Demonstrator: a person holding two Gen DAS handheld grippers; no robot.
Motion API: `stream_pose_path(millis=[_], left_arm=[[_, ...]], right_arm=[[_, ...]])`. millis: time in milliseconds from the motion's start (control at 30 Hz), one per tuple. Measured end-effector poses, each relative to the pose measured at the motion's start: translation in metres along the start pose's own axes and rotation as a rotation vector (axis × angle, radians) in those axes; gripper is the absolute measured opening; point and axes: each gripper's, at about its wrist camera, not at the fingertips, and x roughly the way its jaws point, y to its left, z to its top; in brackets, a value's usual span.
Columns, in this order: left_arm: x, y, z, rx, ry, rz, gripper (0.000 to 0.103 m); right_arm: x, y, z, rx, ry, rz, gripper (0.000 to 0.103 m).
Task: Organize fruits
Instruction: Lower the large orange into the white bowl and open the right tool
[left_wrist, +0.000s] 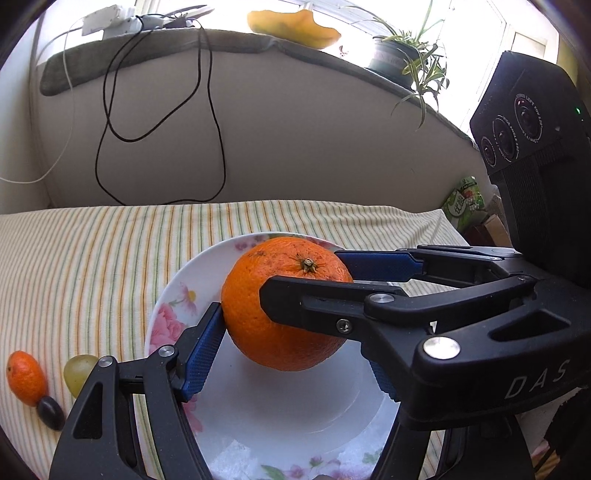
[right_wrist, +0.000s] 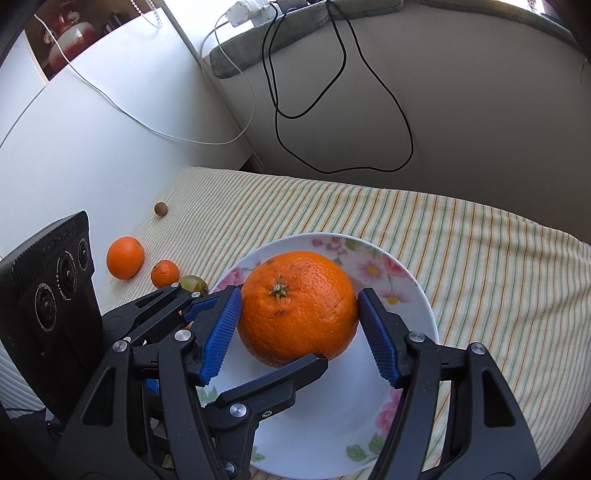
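A large orange (left_wrist: 284, 306) (right_wrist: 295, 306) sits on a white flowered plate (left_wrist: 177, 299) (right_wrist: 410, 295). Both grippers surround it. In the left wrist view my left gripper (left_wrist: 291, 332) has one blue pad (left_wrist: 205, 354) against the orange's left side; its other pad is hidden behind the right gripper. In the right wrist view my right gripper (right_wrist: 299, 332) has blue pads (right_wrist: 221, 332) on both sides of the orange, touching or nearly so. Whether either one grips it is unclear.
On the striped cloth left of the plate lie a kumquat (left_wrist: 26, 376), a green grape (left_wrist: 79, 371) and a dark grape (left_wrist: 50, 411). The right wrist view shows a small orange (right_wrist: 125, 257), a mandarin (right_wrist: 165, 273), a green grape (right_wrist: 194, 283) and a brown fruit (right_wrist: 161, 209). Cables hang on the wall behind.
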Motion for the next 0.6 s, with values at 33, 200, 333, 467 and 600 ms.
stream_pose_path(millis=[33, 200, 333, 467, 600], left_arm=[[0.0007, -0.0001, -0.0001, 0.001, 0.002, 0.0, 0.072], [0.0046, -0.0016, -0.0006, 0.008, 0.013, 0.002, 0.072], [0.0073, -0.0021, -0.001, 0.009, 0.014, 0.006, 0.072], [0.0086, -0.0048, -0.0001, 0.022, 0.02, 0.027, 0.073], [0.0074, -0.01, -0.0005, 0.046, 0.022, 0.052, 0.073]], right_arm=[[0.0004, -0.0005, 0.0001, 0.0, 0.001, 0.0, 0.068], [0.0033, -0.0028, 0.0001, 0.003, 0.006, -0.004, 0.068], [0.0059, -0.0036, 0.0003, 0.002, 0.009, -0.011, 0.068], [0.0066, -0.0035, 0.001, 0.002, 0.004, -0.021, 0.068], [0.0047, 0.0006, 0.0018, -0.018, -0.008, -0.066, 0.079]])
